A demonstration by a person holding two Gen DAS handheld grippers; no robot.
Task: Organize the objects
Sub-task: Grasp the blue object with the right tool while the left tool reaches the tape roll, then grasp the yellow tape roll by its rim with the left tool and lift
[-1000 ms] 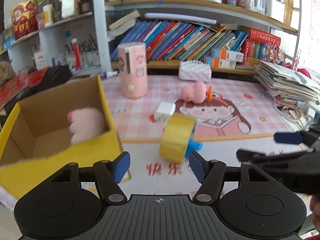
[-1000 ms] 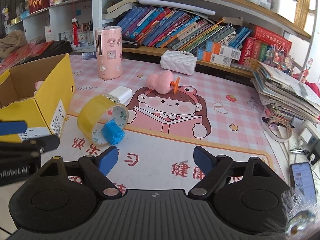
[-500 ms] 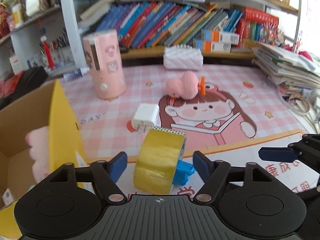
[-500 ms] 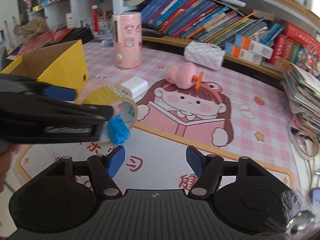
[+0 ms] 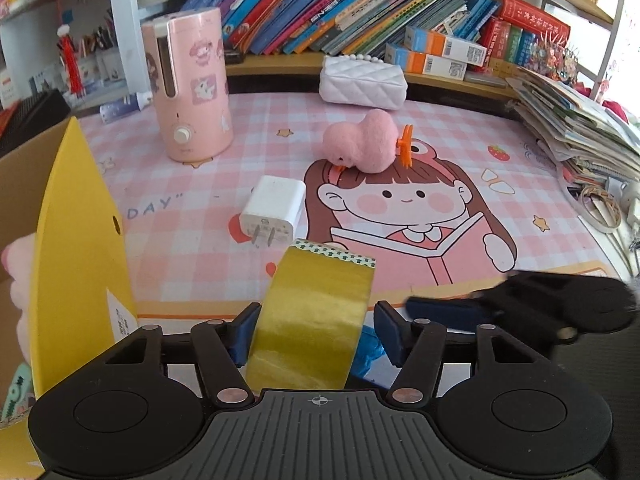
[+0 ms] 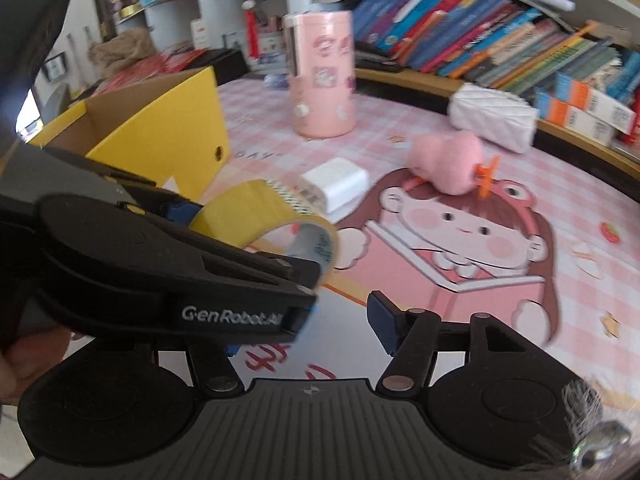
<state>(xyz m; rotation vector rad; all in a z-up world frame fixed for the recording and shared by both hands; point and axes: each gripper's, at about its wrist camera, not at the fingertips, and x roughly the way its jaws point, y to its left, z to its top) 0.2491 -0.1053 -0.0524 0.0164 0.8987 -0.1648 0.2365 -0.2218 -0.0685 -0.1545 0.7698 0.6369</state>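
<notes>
Between the left gripper's (image 5: pixel 316 330) spread blue pads (image 5: pixel 243 334) stands the yellow tape roll (image 5: pixel 314 316) on edge on the mat (image 5: pixel 192 216); the left pad looks to touch its side, the right pad sits a little off, with a blue crumpled scrap (image 5: pixel 366 354) wedged in that gap. Whether the roll is actually pinched cannot be told. Close on the left rises the yellow box (image 5: pixel 80 240), its wall just beside the left finger, a pink plush (image 5: pixel 18 280) inside. Beyond the roll lies a white charger (image 5: pixel 274 210), prongs toward the camera, then a pink toy (image 5: pixel 366 144) with an orange clip, a pink canister (image 5: pixel 188 88) and a white quilted pouch (image 5: pixel 362 82) under the bookshelf. A paper stack (image 5: pixel 576 120) lines the right edge. The right gripper (image 6: pixel 312 320) has fingers apart, nothing between them; it sits just right of the left one, whose body blocks its left finger from view. Open mat lies ahead and to the right, over the cartoon girl
</notes>
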